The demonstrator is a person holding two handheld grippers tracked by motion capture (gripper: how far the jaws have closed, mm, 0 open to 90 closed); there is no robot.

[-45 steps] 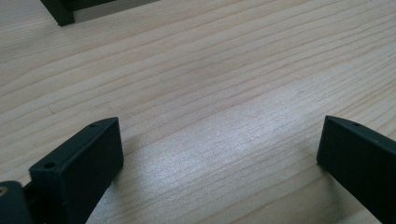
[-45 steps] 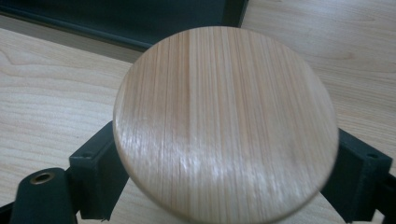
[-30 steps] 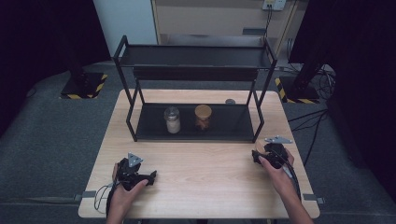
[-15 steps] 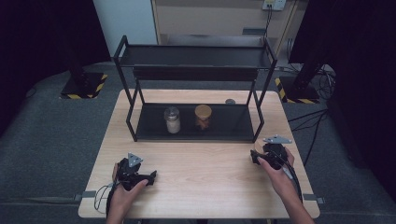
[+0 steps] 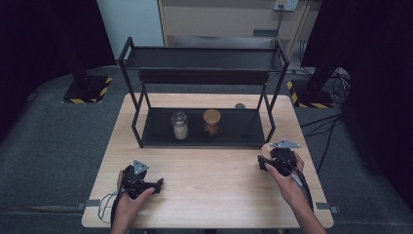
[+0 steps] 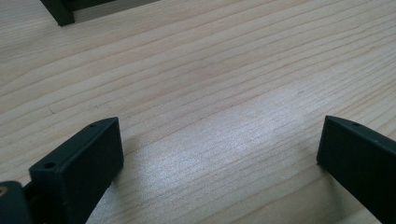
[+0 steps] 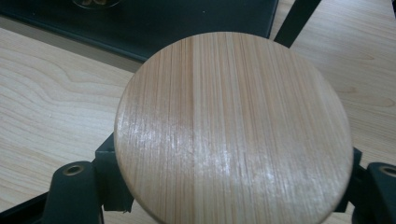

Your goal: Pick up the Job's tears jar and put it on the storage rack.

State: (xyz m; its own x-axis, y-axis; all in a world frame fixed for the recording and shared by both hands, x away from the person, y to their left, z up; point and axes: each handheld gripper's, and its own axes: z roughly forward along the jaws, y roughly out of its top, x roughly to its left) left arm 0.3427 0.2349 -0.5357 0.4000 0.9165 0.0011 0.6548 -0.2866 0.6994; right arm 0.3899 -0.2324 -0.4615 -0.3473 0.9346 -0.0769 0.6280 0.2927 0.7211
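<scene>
Right gripper [image 5: 272,161] near the right front of the worktop [image 5: 209,170], its jaws clamped on the rim of a round wooden lid [image 7: 233,126]; in the right gripper view the disc lies flat between the two black jaws, grain running away from the camera, held clear of the wood below and just in front of the black rack [image 5: 204,87]. Left gripper [image 5: 146,184] at the left front of the worktop, jaws spread wide over bare wood with nothing between them, as the left gripper view shows. On the rack's lower shelf stand two jars — one with a pale filling [image 5: 179,126], one with a wooden top and a brownish filling [image 5: 211,122] — side by side but apart. Whether the pale jar is open cannot be told. Risks, as judgements: the lid is gripped only at its edge, so a tilt of the hand could let the smooth disc pivot or slip out; the upper shelf and the rack's right post [image 5: 269,117] leave a low, narrow way in — a high or wide approach would knock the frame; and a lid set down off-centre could tip a jar.
</scene>
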